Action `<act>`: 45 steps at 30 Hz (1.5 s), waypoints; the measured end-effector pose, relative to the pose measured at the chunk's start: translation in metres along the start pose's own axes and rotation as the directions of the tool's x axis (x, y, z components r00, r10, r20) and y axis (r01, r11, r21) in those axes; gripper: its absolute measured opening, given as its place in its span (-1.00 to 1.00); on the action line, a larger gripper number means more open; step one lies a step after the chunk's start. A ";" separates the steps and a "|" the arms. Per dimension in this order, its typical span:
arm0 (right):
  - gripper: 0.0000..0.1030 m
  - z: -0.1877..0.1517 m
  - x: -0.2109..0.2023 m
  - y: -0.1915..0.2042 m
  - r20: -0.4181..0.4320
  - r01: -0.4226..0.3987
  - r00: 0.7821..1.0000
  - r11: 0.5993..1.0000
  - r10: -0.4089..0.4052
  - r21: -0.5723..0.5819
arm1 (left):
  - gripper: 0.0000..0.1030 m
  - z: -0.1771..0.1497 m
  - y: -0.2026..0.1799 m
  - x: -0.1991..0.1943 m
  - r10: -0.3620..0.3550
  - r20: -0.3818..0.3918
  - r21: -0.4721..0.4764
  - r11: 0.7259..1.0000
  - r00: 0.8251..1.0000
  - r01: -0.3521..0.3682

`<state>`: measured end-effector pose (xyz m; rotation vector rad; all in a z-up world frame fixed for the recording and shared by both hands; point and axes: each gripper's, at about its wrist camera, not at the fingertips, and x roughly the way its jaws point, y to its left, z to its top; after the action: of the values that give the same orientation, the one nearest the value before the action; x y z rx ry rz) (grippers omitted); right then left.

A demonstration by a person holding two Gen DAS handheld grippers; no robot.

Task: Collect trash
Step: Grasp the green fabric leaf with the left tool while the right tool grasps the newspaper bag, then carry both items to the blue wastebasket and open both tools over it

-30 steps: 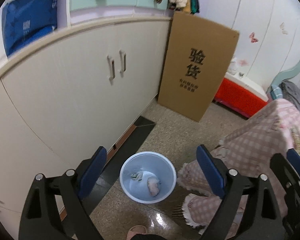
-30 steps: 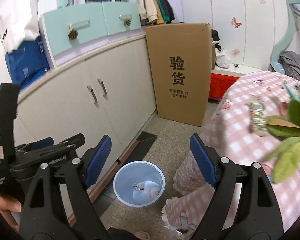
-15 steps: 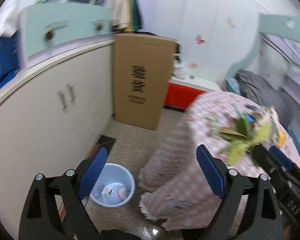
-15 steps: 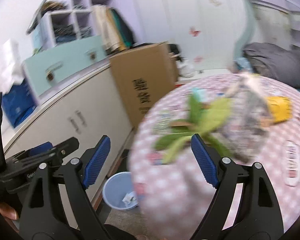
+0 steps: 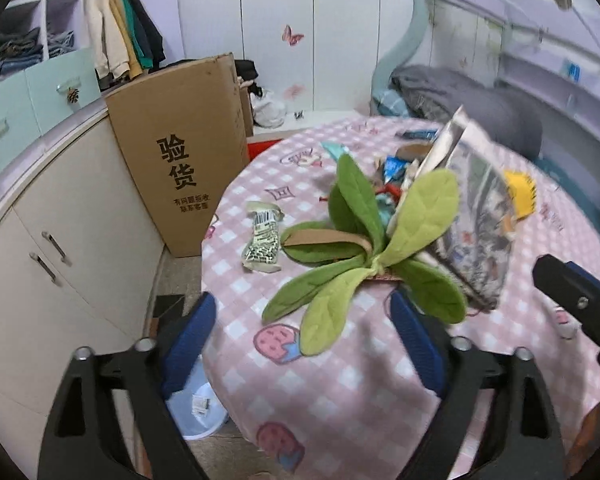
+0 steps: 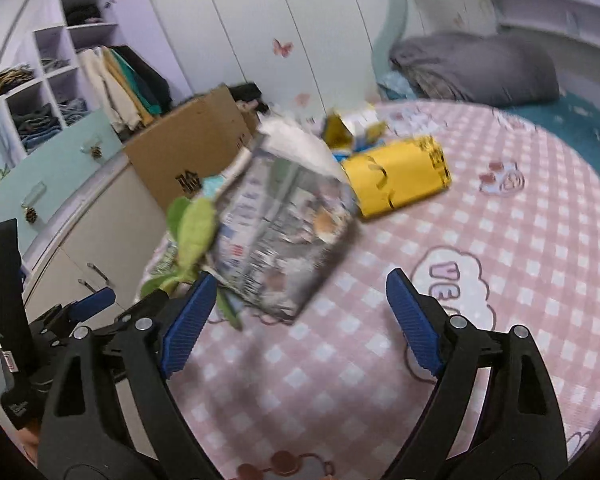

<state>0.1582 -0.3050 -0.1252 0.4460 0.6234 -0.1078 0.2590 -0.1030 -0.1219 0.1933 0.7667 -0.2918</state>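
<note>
Trash covers the table (image 5: 340, 380): a wrapper (image 5: 263, 242) near its left edge, a foil bag (image 6: 284, 236) and yellow packet (image 6: 400, 176) toward the middle. Left gripper (image 5: 302, 344) and right gripper (image 6: 300, 320) hang wide open and empty, the foil bag just ahead of the right one.

Crumpled wrappers (image 5: 262, 242) and yellow packet (image 6: 400, 176) on table, bin (image 5: 198, 408) below

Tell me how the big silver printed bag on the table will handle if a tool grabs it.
The silver bag looks like thin crinkled foil, so it will probably flex and crumple when gripped. It seems light for its size and may slide on the tablecloth if pushed. Its open top stands propped up, so it could tip over.
</note>
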 end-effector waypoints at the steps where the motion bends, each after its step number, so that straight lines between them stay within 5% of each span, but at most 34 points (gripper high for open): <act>1: 0.66 -0.001 0.006 -0.003 -0.024 -0.016 1.000 1.000 0.016 0.014 | 0.35 0.001 0.000 0.005 -0.005 -0.016 0.001 1.000 1.000 0.005; 4: 0.66 -0.002 0.018 -0.005 -0.052 -0.047 0.997 0.998 0.049 0.044 | -0.36 0.005 0.006 0.013 -0.046 -0.046 -0.033 0.998 0.998 0.044; 5: 0.66 -0.002 0.021 -0.006 -0.055 -0.061 0.996 0.996 0.064 0.059 | -0.82 0.007 0.010 0.014 -0.063 -0.050 -0.045 0.997 0.997 0.061; 6: 0.66 0.000 0.027 -0.009 -0.062 -0.078 0.995 0.992 0.084 0.094 | -0.89 0.006 0.013 0.013 -0.081 -0.052 -0.056 0.995 0.995 0.078; 18: 0.65 0.039 0.063 -0.038 -0.021 -0.170 0.982 0.938 0.185 0.301 | -0.92 0.027 0.028 -0.031 -0.088 0.151 -0.170 0.979 0.985 0.114; 25: -0.44 0.042 0.068 -0.043 -0.011 -0.230 0.970 0.924 0.245 0.306 | -0.92 0.036 0.028 -0.043 -0.095 0.184 -0.186 0.974 0.978 0.129; 33: -0.86 0.046 0.018 -0.025 0.097 -0.251 0.966 0.954 0.238 0.166 | -0.92 0.035 0.034 -0.061 -0.096 0.212 -0.208 0.968 0.973 0.141; 45: -0.89 0.053 -0.042 0.046 0.174 -0.307 0.934 0.950 0.312 -0.059 | -0.92 0.026 0.078 -0.112 -0.069 0.310 -0.291 0.943 0.948 0.164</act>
<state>0.1635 -0.2884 -0.0455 0.4931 0.3690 0.1609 0.2256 -0.0153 -0.0195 -0.1962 0.5174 -0.3002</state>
